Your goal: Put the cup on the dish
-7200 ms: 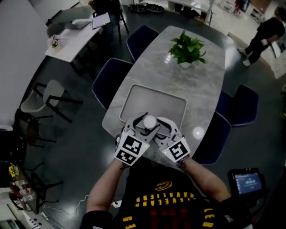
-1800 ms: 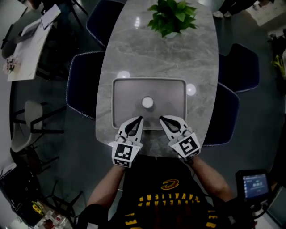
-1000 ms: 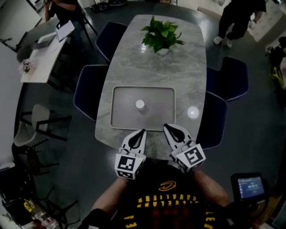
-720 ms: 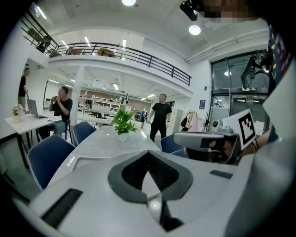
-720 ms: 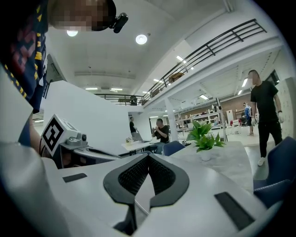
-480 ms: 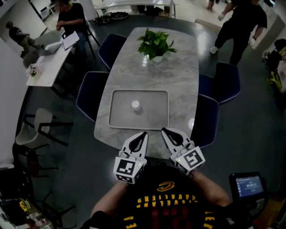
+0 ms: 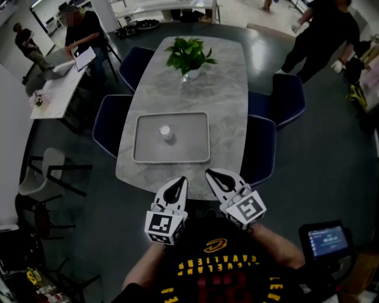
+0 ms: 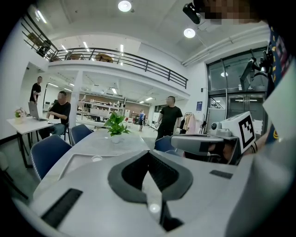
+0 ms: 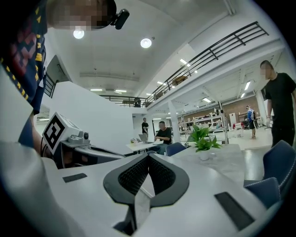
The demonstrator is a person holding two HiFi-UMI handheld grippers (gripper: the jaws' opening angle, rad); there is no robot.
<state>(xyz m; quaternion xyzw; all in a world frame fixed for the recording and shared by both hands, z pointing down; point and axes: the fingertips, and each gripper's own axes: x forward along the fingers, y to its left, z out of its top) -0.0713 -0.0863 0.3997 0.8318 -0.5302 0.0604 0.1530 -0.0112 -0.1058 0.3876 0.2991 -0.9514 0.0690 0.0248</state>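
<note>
Left hand-held gripper [image 7: 179, 183], closed, hangs beside the table [image 7: 228, 106] edge.

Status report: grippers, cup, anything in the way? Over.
Shut and empty: left gripper, right gripper, at the near edge of the table. The cup upright on dish. Nothing in the way.

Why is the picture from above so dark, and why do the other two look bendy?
Head view: dim all over, so the table and cup look grey. Left gripper view: ceiling lamps glare, and the wide lens bends the railing. Right gripper view: same bending, dark rounded corners.
</note>
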